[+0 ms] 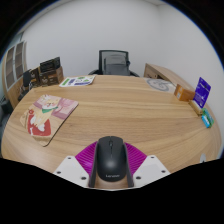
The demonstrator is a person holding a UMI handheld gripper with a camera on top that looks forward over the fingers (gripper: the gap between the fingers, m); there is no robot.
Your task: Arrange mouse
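Observation:
A black computer mouse (111, 160) sits between my two fingers, its wheel end pointing away from me. The magenta pads (87, 158) press against both of its sides, so my gripper (111, 166) is shut on it. The mouse is held at the near edge of a round wooden table (125, 108). A mouse mat with a cartoon picture (45, 115) lies on the table ahead and to the left of the fingers.
An office chair (118, 62) stands behind the table's far side. Books and boxes (47, 72) and papers (78, 80) lie at the far left. A wooden box (164, 76), a blue box (202, 92) and a small round object (155, 84) are at the far right.

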